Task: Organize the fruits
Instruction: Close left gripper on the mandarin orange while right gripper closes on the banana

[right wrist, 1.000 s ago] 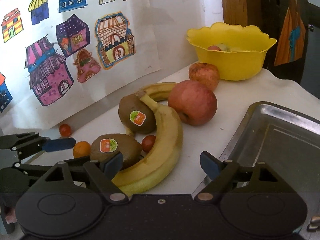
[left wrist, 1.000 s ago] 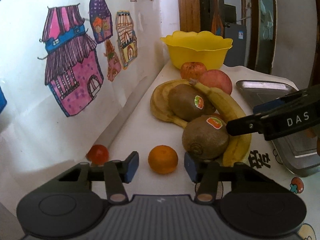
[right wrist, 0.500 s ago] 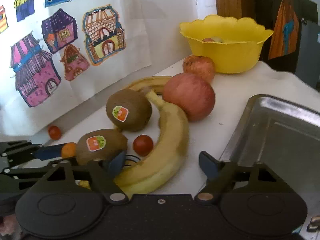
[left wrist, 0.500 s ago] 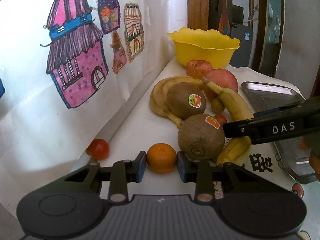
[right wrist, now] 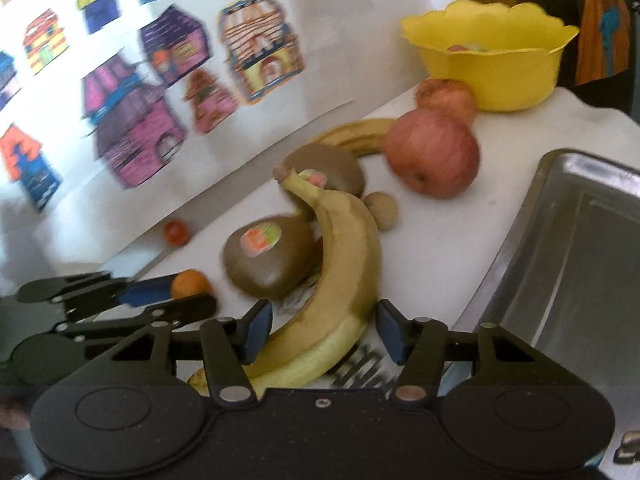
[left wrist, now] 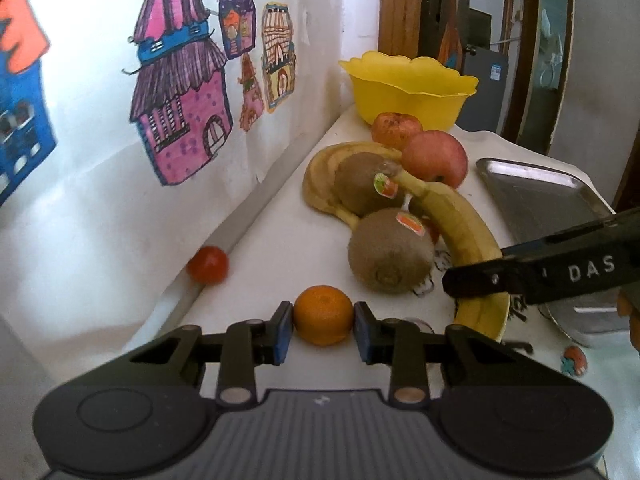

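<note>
My left gripper point(left wrist: 323, 330) is shut on a small orange point(left wrist: 323, 320), with a blue pad against each side of it, low over the white table. My right gripper point(right wrist: 324, 332) straddles the near end of a yellow banana point(right wrist: 344, 264). Its jaws are closing and a thin gap still shows at the pads. Beside the banana lie two kiwis point(left wrist: 390, 258) point(left wrist: 360, 188), and beyond them two red apples point(left wrist: 434, 158) point(left wrist: 396, 130). A yellow bowl point(left wrist: 408, 92) stands at the back, and a metal tray point(right wrist: 580, 260) on the right.
A cherry tomato point(left wrist: 208, 265) lies by the wall on the left, which is hung with house drawings. A second banana point(left wrist: 320, 176) curves behind the far kiwi. A small brown round fruit point(right wrist: 382, 210) sits next to the banana. The right gripper's finger point(left wrist: 520, 280) crosses the left wrist view.
The left jaws have closed onto the orange. The right gripper has moved forward over the banana's near end and its jaws have narrowed around it.
</note>
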Motion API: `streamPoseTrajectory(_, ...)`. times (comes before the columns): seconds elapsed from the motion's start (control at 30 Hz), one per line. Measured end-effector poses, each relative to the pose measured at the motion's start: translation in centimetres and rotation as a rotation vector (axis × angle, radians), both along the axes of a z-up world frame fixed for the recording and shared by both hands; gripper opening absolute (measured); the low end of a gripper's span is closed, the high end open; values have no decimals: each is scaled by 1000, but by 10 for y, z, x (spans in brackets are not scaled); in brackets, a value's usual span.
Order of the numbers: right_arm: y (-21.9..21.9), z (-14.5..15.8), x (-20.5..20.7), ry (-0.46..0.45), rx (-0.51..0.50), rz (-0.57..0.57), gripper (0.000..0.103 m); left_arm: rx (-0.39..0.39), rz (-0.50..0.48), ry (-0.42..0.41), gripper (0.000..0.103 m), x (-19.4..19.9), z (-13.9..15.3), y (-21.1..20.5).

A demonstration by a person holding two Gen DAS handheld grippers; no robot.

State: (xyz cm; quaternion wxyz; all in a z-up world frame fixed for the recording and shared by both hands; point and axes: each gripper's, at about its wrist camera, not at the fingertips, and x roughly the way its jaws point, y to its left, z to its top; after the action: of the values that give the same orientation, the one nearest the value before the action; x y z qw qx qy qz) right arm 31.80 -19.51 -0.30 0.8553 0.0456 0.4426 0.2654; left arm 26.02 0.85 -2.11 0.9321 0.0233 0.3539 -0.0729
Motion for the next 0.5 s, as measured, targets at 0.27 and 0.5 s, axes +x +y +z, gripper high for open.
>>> streamPoseTrajectory(0.27,8,5,-35,-8,-6,-7,61,-8,-43,3,35,-27,1,0)
streamPoseTrajectory(0.5,20,0,-53,-76,-9,-173,71,9,-21,-11,35,-32,1,3)
